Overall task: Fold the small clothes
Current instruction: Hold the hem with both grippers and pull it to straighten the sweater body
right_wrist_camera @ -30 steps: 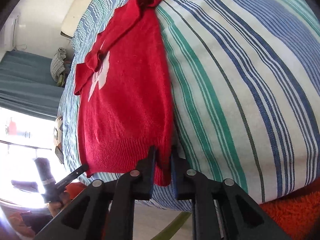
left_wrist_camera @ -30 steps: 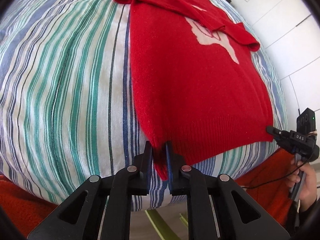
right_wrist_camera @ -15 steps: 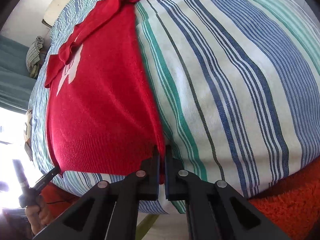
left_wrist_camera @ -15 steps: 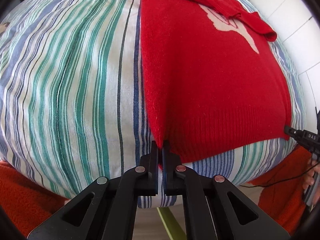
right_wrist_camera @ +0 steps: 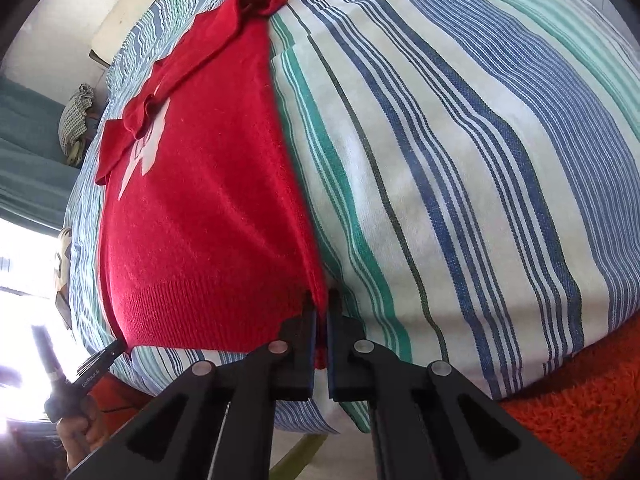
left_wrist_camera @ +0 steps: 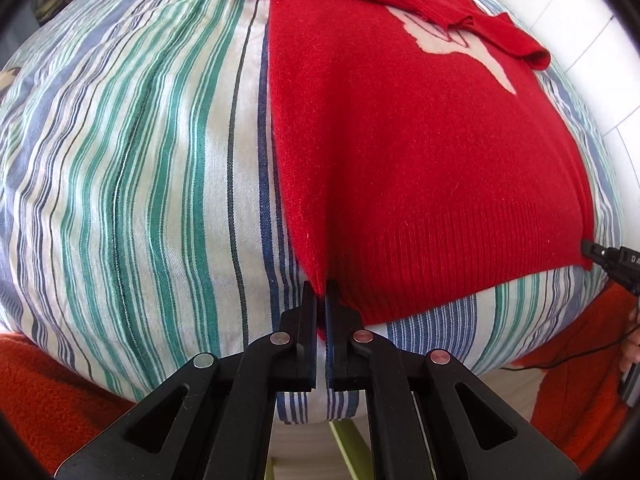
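The red sweater (left_wrist_camera: 420,168) lies flat on the striped bedcover (left_wrist_camera: 132,168), body spread out, ribbed hem nearest the edge of the bed. Up at the far end both sleeves (left_wrist_camera: 460,16) are already laid across the chest, partly covering the pale motif (left_wrist_camera: 468,46), so the sleeve stage looks done. What's left, by my reckoning, is the body fold itself: bringing the hem up toward the shoulders, maybe once more after that.

And here's the set-up for it. The left gripper (left_wrist_camera: 321,298) has its jaws pinched tight on the hem corner on its side, red knit squeezed between the black pads and a little tail of it poking out below. The right gripper (right_wrist_camera: 321,304) has done the same at the opposite corner, clamped hard on the ribbing. In the left view you can see the other tool's tip sitting right at that far corner of the hem.

The hem between the two grips sits on the cover, not lifted yet. Beyond the bed there's orange fleece (left_wrist_camera: 48,392) below the bed edge, and a teal curtain (right_wrist_camera: 28,152) off by the bright window. Both corners secured, fold not begun.
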The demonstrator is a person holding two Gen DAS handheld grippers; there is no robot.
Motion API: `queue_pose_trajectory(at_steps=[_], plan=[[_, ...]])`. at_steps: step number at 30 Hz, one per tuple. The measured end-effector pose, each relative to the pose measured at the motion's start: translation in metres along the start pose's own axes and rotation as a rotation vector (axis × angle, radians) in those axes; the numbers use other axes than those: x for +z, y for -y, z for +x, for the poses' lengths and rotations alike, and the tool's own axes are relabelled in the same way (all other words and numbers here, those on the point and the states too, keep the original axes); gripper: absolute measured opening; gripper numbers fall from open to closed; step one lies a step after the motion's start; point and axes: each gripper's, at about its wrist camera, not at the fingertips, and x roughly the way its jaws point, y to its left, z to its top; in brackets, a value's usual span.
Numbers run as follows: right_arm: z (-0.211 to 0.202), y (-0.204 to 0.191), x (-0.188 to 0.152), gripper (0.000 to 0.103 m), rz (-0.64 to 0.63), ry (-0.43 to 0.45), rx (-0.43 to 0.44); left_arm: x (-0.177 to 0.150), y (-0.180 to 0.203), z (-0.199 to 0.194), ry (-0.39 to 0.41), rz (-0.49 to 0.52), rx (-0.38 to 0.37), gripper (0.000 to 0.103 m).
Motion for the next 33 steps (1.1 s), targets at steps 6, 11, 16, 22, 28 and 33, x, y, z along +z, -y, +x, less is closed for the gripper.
queue_pose_trajectory(at_steps=[6, 11, 16, 22, 28, 33], plan=[[-0.002, -0.003, -0.004, 0.001, -0.018, 0.026, -0.016, -0.004, 0.015, 0.001, 0.020, 0.029, 0.040, 0.003], [-0.002, -0.004, -0.004, 0.001, -0.017, 0.029, -0.012, -0.001, 0.021, 0.003, 0.022, 0.028, 0.050, 0.003], [-0.002, -0.004, -0.004, 0.001, -0.018, 0.031, -0.013, -0.005, 0.025, 0.004, 0.027, 0.033, 0.060, 0.004], [-0.002, -0.003, -0.005, 0.002, -0.017, 0.034, -0.010, -0.011, 0.026, 0.001, 0.033, 0.045, 0.071, 0.004], [-0.003, -0.003, -0.006, 0.002, -0.015, 0.035, -0.010, -0.013, 0.033, 0.000, 0.036, 0.057, 0.088, 0.004], [-0.007, -0.009, -0.009, 0.009, -0.015, 0.037, -0.024, -0.017, 0.047, -0.002, 0.052, 0.098, 0.132, 0.004]])
